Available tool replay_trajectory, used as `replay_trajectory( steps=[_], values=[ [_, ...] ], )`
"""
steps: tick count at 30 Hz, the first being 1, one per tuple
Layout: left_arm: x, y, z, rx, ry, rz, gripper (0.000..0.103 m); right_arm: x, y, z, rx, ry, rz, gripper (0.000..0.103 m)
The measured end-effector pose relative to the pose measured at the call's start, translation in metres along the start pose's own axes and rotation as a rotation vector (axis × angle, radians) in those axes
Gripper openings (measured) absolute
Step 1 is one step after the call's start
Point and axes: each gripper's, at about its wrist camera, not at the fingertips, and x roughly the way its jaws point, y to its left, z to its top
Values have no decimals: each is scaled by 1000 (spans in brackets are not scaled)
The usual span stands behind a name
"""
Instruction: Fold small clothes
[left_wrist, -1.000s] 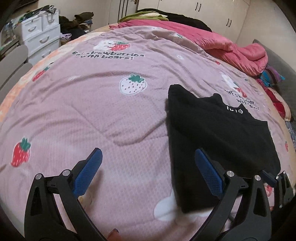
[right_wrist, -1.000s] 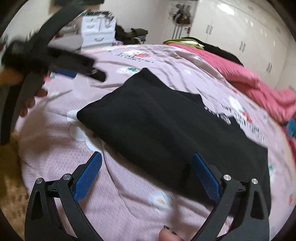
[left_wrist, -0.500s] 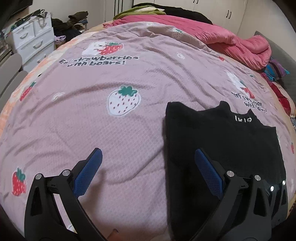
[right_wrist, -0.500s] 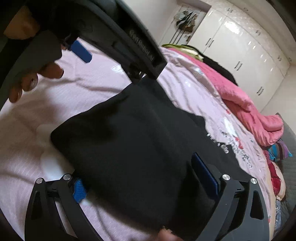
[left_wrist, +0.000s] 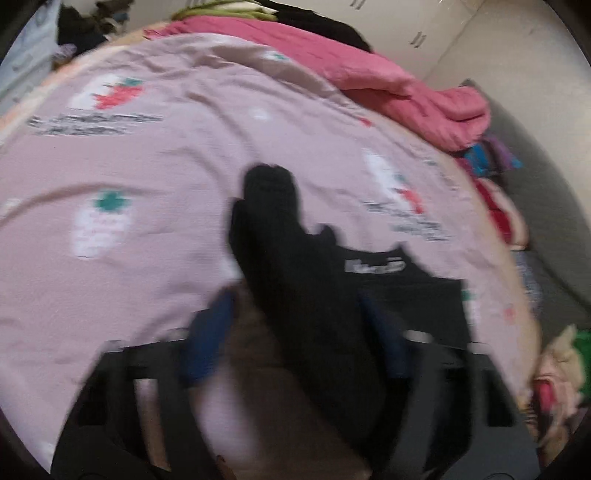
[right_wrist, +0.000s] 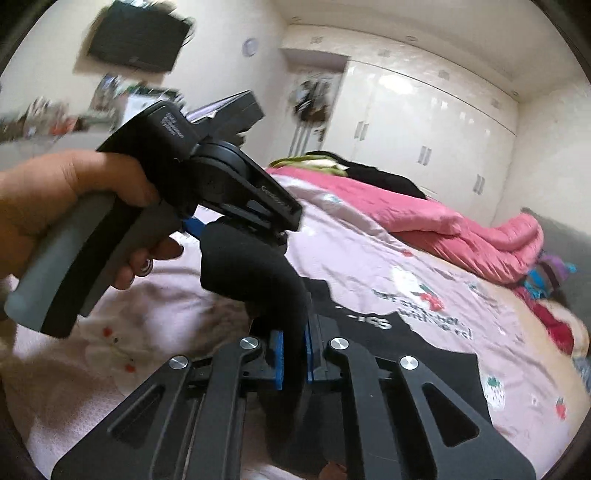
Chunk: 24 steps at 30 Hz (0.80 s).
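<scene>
On the bed, the open pink quilt (left_wrist: 155, 206) spreads wide from 9 to 12 o'clock of the black garment (left_wrist: 306, 295) in the left wrist view, flat and bare of objects, so a claw could pass there. At 1 to 2 o'clock the rumpled pink comforter (left_wrist: 417, 99) rises as a ridge, with a pile of coloured clothes (left_wrist: 491, 162) beside it closing that edge. In the right wrist view, the raised fold of the black garment stands between the two claws; the left claw (right_wrist: 236, 229) and the hand (right_wrist: 74, 206) holding it block the 10 o'clock side of the right claw (right_wrist: 293, 360). From 1 to 3 o'clock the quilt lies open up to the comforter.
</scene>
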Motion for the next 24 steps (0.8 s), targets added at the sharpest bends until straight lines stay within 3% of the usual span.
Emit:
replay_trajectory(
  steps=[3,5,16,24],
  values=[
    [-2,-37,5,67,-32,5,29,-15,-24,-4,92,-25,-39,7],
    [-1,-60,8,106,-42,-5,27,-23,-38,-8,137,-39,-63,7],
    [45,-173,0,262,16,-24,26,-48,-120,-54,460,19,-137,7],
    [89,-205,-18,290,87,-15,26,-51,-149,-86,637,88,-132,7]
  ],
)
